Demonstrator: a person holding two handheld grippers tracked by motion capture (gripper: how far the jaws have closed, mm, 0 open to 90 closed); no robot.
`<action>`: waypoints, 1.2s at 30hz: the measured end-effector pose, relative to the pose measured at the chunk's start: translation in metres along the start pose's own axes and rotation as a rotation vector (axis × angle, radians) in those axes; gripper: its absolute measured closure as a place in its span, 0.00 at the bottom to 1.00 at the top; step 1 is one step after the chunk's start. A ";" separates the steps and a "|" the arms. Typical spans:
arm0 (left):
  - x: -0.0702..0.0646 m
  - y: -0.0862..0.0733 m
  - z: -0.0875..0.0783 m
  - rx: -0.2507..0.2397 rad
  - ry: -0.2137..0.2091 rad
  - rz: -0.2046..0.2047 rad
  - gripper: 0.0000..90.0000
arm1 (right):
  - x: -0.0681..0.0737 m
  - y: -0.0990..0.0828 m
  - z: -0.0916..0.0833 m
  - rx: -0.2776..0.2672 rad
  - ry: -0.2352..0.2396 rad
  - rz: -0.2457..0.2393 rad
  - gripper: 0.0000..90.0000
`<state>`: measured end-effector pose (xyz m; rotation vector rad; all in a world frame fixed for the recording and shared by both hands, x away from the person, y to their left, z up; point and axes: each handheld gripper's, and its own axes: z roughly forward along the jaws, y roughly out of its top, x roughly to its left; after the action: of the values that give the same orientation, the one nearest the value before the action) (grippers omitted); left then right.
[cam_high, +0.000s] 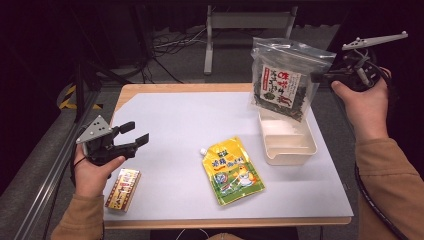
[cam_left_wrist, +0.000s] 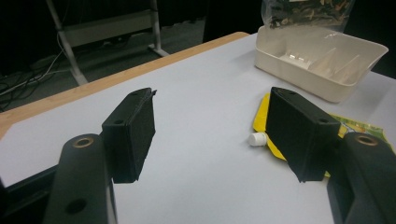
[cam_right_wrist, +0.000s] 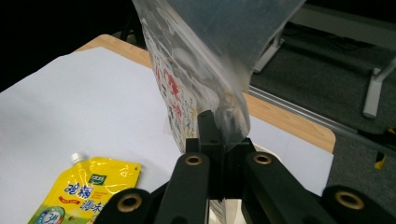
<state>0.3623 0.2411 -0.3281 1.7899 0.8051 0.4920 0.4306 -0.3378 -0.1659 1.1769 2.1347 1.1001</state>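
Clear seaweed bag (cam_high: 282, 80), red-white label, dark flakes, pinched by right gripper (cam_high: 320, 77) clamped tight on its side edge, hanging over cream tray (cam_high: 289, 150). Left gripper (cam_high: 136, 134) wide open, empty, over bare table (cam_high: 170, 125).

A yellow spouted pouch (cam_high: 233, 171) lies mid-table, and a small printed box (cam_high: 122, 190) sits near the front left corner.

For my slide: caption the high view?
Right gripper holds seaweed bag above cream tray.
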 end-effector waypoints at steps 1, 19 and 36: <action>0.000 0.000 0.000 0.001 0.000 0.000 0.37 | -0.002 -0.001 0.000 0.004 -0.007 0.010 1.00; -0.001 0.000 0.002 0.008 -0.008 0.001 0.37 | -0.020 -0.014 0.010 0.025 -0.083 0.046 1.00; 0.002 -0.002 0.003 0.019 -0.007 -0.007 0.35 | -0.028 -0.026 0.028 0.051 -0.108 0.058 0.99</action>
<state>0.3653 0.2406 -0.3314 1.8046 0.8135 0.4747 0.4522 -0.3578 -0.2024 1.2992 2.0690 0.9889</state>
